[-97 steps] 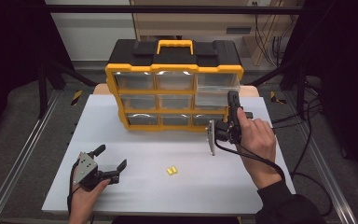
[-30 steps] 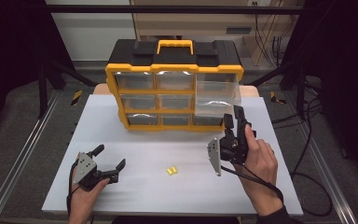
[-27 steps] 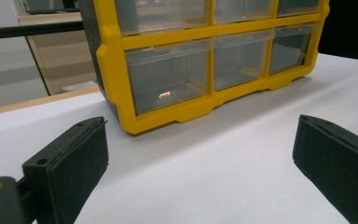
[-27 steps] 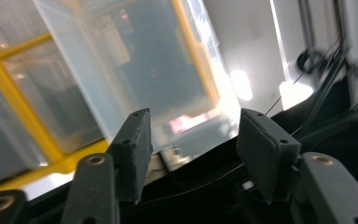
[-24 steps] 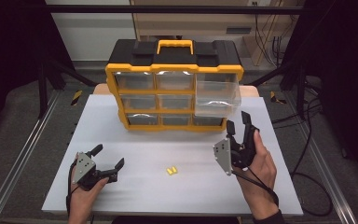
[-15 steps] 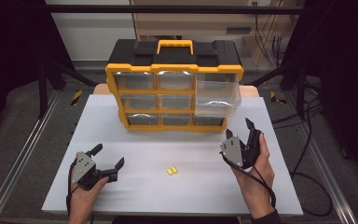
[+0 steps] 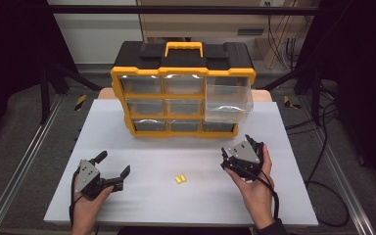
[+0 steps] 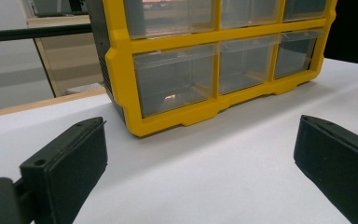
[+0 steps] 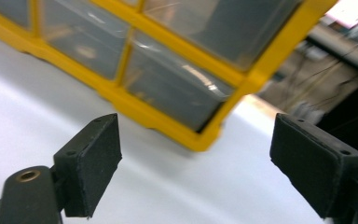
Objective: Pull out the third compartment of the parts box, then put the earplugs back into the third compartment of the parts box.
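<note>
- The yellow-and-black drawer cabinet (image 7: pixel 182 88) is set at the far middle of the white table (image 7: pixel 127 205), its long axis running left to right and its clear drawer fronts turned toward the person.
- One clear drawer (image 7: pixel 227 100), middle row at the right end, is pulled out toward the near edge; the other drawers are seen flush.
- A small yellow piece (image 7: pixel 179 179) lies on the bare table, well apart from the cabinet, roughly between the two grippers.
- The right gripper (image 7: pixel 241 155) is held low over the table near the cabinet's right front corner; its jaws have just been opening and are seen wide, with nothing between them.
- The left gripper (image 7: pixel 111 169) is held at the near left, jaws spread wide and empty, pointed toward the cabinet.
- Open tabletop is left in front of the cabinet, along the near edge, and at both sides.
</note>
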The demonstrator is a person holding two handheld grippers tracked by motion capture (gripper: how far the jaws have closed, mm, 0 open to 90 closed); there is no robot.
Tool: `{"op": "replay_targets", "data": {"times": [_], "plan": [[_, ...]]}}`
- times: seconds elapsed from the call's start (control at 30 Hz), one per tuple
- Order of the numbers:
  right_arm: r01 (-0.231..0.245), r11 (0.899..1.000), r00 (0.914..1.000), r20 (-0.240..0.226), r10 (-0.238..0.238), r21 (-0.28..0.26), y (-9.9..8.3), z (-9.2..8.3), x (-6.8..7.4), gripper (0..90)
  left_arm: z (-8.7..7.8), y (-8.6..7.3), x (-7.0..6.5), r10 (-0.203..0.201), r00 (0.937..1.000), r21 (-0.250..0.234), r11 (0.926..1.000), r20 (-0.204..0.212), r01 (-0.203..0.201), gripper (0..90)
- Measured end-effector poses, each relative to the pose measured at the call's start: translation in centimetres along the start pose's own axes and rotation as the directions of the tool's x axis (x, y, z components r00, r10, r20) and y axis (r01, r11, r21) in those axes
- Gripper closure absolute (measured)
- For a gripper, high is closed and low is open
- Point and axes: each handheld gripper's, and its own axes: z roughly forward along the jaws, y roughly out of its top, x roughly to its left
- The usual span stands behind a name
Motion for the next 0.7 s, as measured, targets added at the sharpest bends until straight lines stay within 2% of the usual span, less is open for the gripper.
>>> {"op": "replay_targets", "data": {"times": [0.1,0.2,0.23,0.43,0.5,0.53,0.57,0.7], "plan": [[-0.062,0.998,0.9962,-0.060,0.062,0.005,-0.1,0.2,0.1,13.9,0.0,0.0,0.0,-0.007,1.0000,-0.001,1.0000,0.001,0.007,2.0],[-0.112,0.994,0.9872,-0.112,0.114,0.017,-0.3,0.5,0.1,12.3,-0.1,0.0,0.1,-0.017,0.9999,-0.004,0.9999,0.000,0.017,2.0],[-0.135,0.991,0.9806,-0.140,0.137,0.022,-0.4,0.6,0.2,11.8,-0.1,0.0,0.1,-0.019,0.9998,-0.004,0.9998,0.000,0.019,2.0],[-0.153,0.988,0.9706,-0.183,0.156,0.035,-0.4,0.8,0.6,11.2,-0.1,0.0,0.2,-0.030,0.9995,-0.008,0.9995,0.006,0.030,2.0],[-0.162,0.986,0.9644,-0.204,0.168,0.044,-0.4,0.9,0.7,10.8,-0.1,-0.1,0.3,-0.036,0.9993,-0.009,0.9993,0.010,0.036,1.9],[-0.171,0.984,0.9578,-0.225,0.179,0.053,-0.5,1.0,0.9,10.6,-0.1,-0.1,0.3,-0.038,0.9992,-0.011,0.9992,0.011,0.038,1.9],[-0.171,0.984,0.9578,-0.225,0.179,0.053,-0.5,1.0,0.9,10.6,-0.1,-0.1,0.3,-0.040,0.9991,-0.012,0.9991,0.012,0.040,1.9],[-0.185,0.980,0.9422,-0.271,0.197,0.071,-0.6,1.3,1.2,9.3,-0.1,-0.1,0.4,-0.045,0.9989,-0.015,0.9989,0.015,0.045,1.8]]}}
